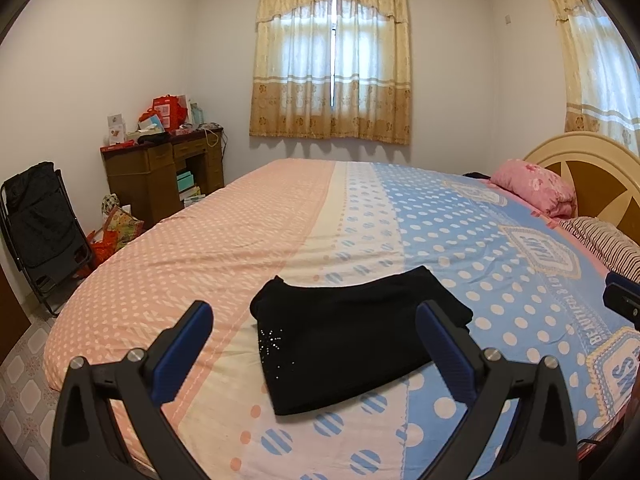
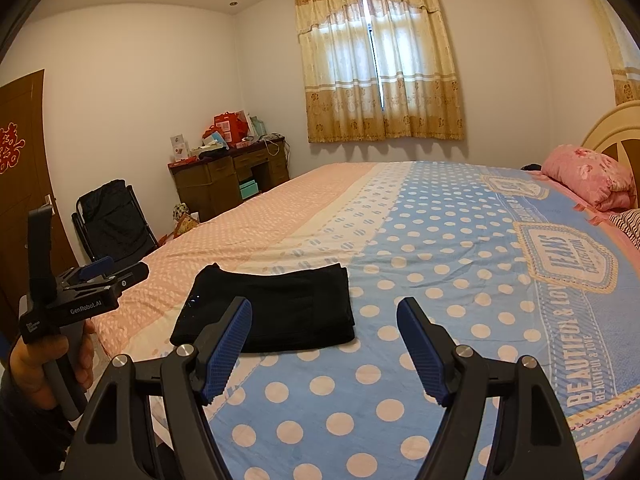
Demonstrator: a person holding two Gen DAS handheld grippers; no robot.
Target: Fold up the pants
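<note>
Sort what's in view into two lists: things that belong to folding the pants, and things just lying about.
Belongs to the job:
- black pants, lying folded on the bedspread
- left gripper, open
- right gripper, open

Just lying about:
- pink pillow
- striped pillow
- folding chair
- cluttered desk
- curtains

walls [image 1: 120, 60] white — curtained window [image 1: 332, 64] lit | desk [image 1: 160, 176] in corner

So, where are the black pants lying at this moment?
The black pants lie folded on the bed, near its front edge where the pink and blue parts of the cover meet. In the left wrist view they sit just beyond the open left gripper.
</note>
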